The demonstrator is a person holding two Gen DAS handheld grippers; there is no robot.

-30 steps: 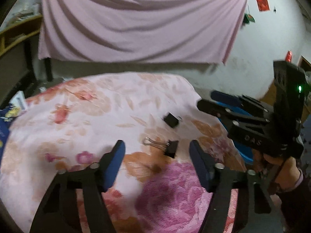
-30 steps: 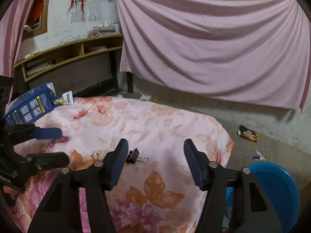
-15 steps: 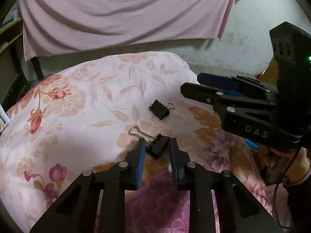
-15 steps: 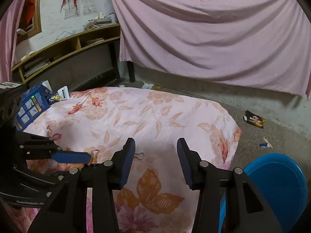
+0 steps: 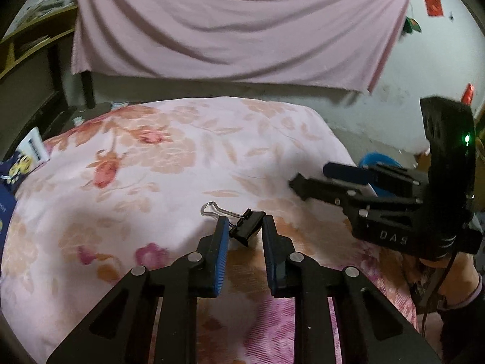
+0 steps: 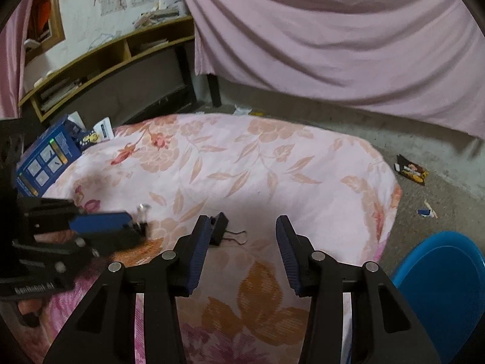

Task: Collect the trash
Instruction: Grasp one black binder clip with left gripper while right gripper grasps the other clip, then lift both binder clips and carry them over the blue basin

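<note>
Left claw (image 5: 242, 227): narrowed onto a black binder clip (image 5: 247, 227), which looks raised off the floral cloth (image 5: 169, 157). Pads sit at either side of the clip body; can't tell whether the pad at 3 o'clock actually touches it. Clip's wire handle sticks out toward 10 o'clock, past the pad on that side.

Right claw (image 6: 242, 233): spread wide, nothing between the pads. It hovers over the cloth with a second binder clip (image 6: 219, 229) at its 9 o'clock, partly hidden behind that finger (image 6: 198, 242). That clip lies on the cloth, wire handles pointing to 3 o'clock.

In the right wrist view the left claw shows at 9 o'clock, blurred, with the first clip at its tip. In the left wrist view the right claw (image 5: 306, 182) comes in from 3 o'clock, well apart from the held clip.

Surroundings: blue bin (image 6: 439, 288) at 4 o'clock off the cloth's edge in the right view; blue box (image 6: 45, 163) at 10 o'clock; snack wrapper (image 6: 410, 171) on the floor at 2 o'clock; pink curtain (image 6: 333, 30) at 12.
</note>
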